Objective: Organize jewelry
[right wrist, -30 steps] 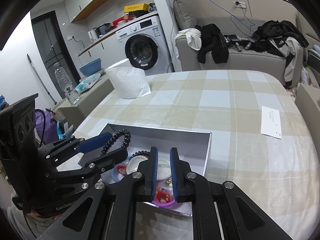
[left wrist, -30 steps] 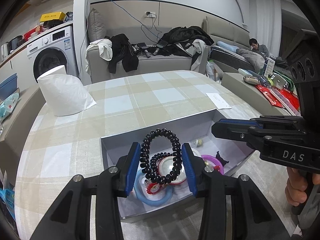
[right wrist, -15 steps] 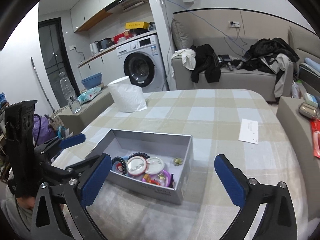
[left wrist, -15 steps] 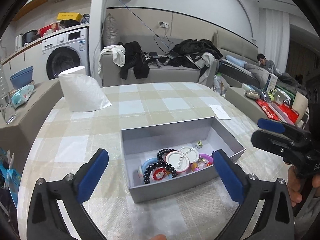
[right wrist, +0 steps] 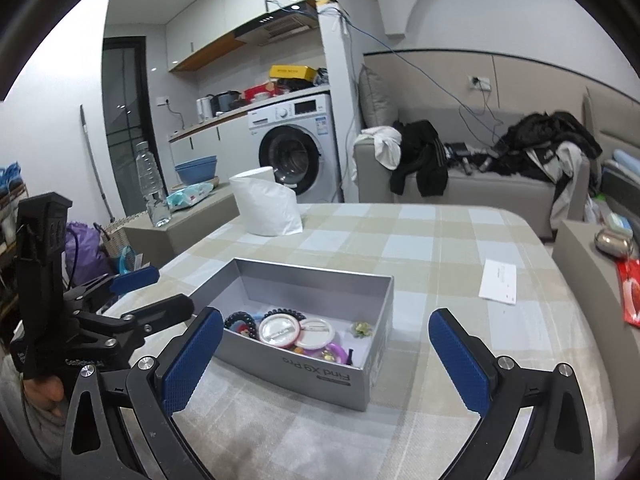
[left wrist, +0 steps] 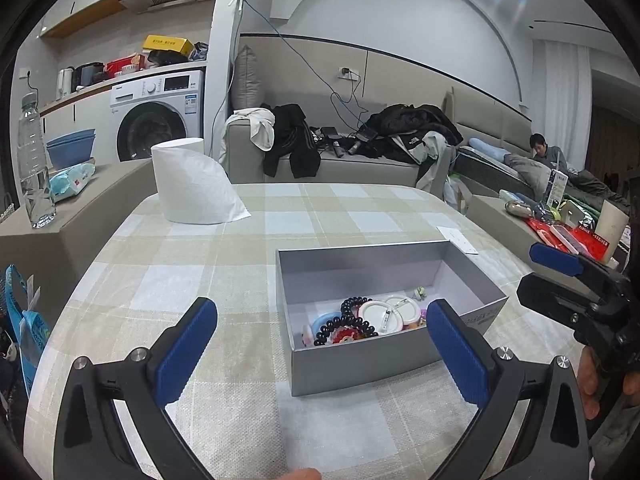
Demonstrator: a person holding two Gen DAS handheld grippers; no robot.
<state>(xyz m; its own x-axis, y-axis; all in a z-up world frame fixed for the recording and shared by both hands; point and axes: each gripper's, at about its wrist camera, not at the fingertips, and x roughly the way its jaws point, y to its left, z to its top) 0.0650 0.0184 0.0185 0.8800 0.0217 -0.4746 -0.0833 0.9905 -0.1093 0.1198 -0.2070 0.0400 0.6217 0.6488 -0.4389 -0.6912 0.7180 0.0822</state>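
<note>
Near frame centre, the box (left wrist: 384,360) holds the jewelry; both grippers' fingers (left wrist: 188,350) (right wrist: 460,364) spread wide, empty; withdraw level, clear of its rim.

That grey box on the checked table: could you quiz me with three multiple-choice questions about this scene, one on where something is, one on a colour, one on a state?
1. Where is the black bead bracelet?
A. inside the grey box
B. on the sofa
C. held by a gripper

2. What colour are the pads on the gripper fingers?
A. red
B. blue
C. yellow

3. How does the right gripper stand?
A. shut on a badge
B. open and empty
C. shut on the box wall

Answers: A, the beads lie among the badges in the box; B, both pads look blue; B, its fingers stand wide apart with nothing gripped.
</note>
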